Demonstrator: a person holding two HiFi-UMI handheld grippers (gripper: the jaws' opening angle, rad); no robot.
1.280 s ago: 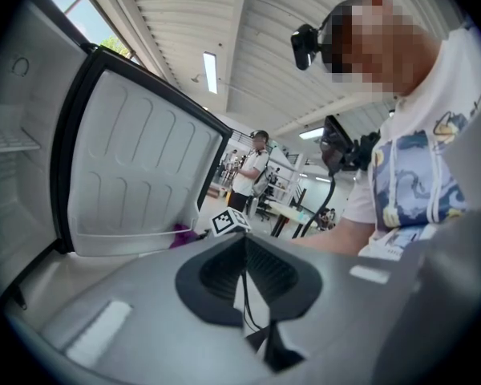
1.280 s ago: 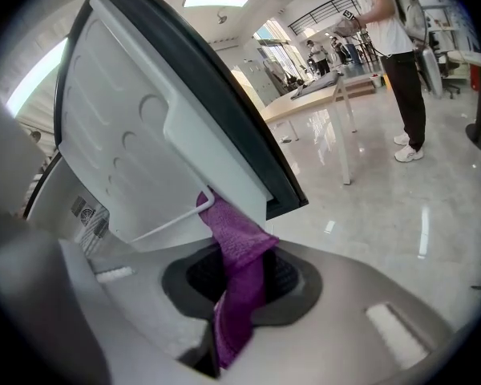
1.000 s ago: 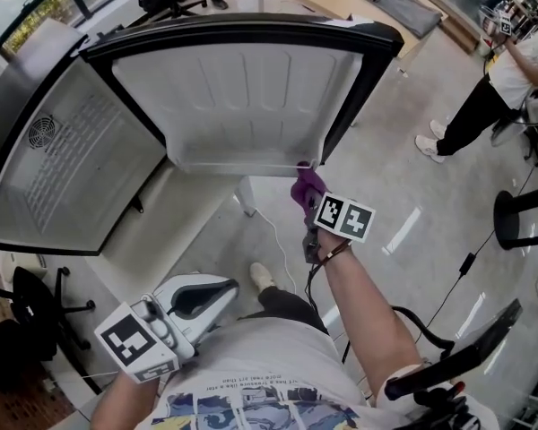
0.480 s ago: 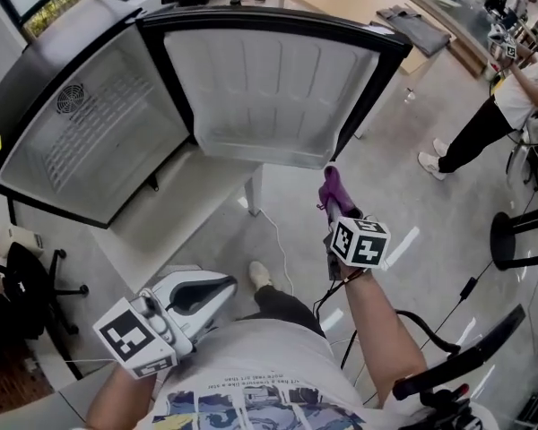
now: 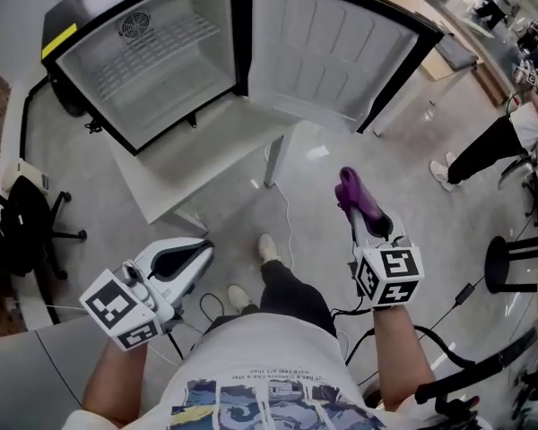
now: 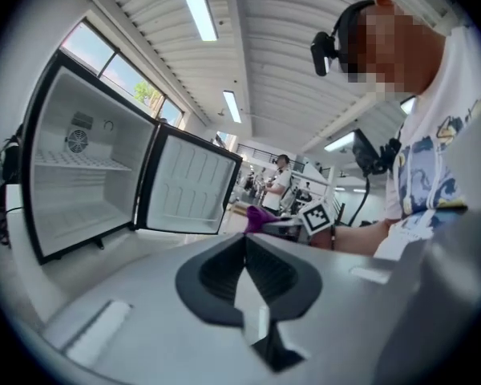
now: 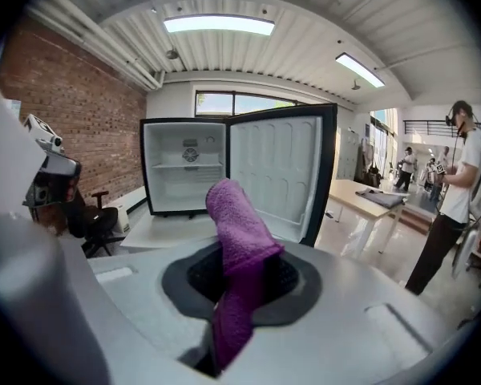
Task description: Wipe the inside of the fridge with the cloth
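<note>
The small black fridge (image 5: pixel 152 61) stands on a low white table (image 5: pixel 197 164) with its door (image 5: pixel 332 52) swung wide to the right. Its white inside holds one wire shelf and nothing else. My right gripper (image 5: pixel 354 206) is shut on a purple cloth (image 5: pixel 357 191), which sticks up out of the jaws (image 7: pixel 236 239). It hangs over the floor, well short of the fridge (image 7: pixel 184 171). My left gripper (image 5: pixel 202 249) is low at the left, shut and holding nothing. From it I see the fridge (image 6: pixel 80 175) and the cloth (image 6: pixel 258 217).
A black office chair (image 5: pixel 18 231) stands left of the table. A white cable (image 5: pixel 282 209) runs across the grey floor beneath the door. A person (image 5: pixel 493 150) stands at the right, near a black stool (image 5: pixel 511 240). A wooden table (image 5: pixel 430 25) lies behind the door.
My right gripper with the cloth has come away from the lower edge of the fridge door and back toward me. The fridge now sits farther off. The left gripper has hardly moved.
</note>
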